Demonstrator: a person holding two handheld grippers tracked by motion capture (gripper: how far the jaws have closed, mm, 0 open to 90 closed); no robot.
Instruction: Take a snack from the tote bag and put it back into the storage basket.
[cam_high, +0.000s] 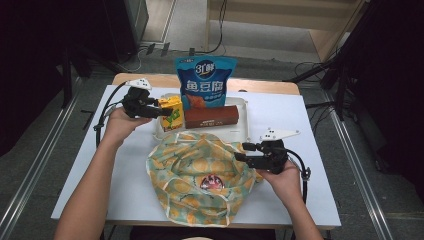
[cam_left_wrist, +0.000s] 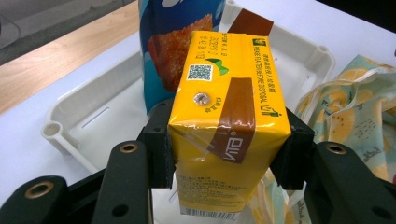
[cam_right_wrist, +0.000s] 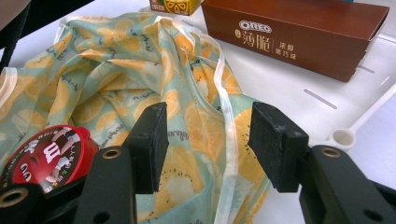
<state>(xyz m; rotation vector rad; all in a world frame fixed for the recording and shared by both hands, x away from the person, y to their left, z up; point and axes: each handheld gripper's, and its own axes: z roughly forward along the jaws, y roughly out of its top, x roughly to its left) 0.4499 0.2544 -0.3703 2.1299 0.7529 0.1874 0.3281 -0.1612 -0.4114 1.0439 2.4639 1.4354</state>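
My left gripper (cam_high: 156, 111) is shut on a yellow drink carton (cam_high: 173, 115), held at the left end of the white tray (cam_high: 245, 131). In the left gripper view both pads press the carton's (cam_left_wrist: 229, 116) sides, above the tray (cam_left_wrist: 88, 126). My right gripper (cam_high: 242, 152) stands open at the right rim of a green and orange fruit-print cloth bag (cam_high: 190, 165). In the right gripper view the bag's white-edged rim (cam_right_wrist: 201, 126) lies between the parted jaws, with neither pad pressing on it. A red round candy tub (cam_right_wrist: 46, 156) lies inside the bag.
A blue snack pouch (cam_high: 205, 80) stands upright at the tray's far side. A brown Oreo box (cam_high: 212, 117) lies in the tray, close beyond the bag (cam_right_wrist: 294, 35). Bare white table (cam_high: 125, 175) shows left of the bag, and more to its right.
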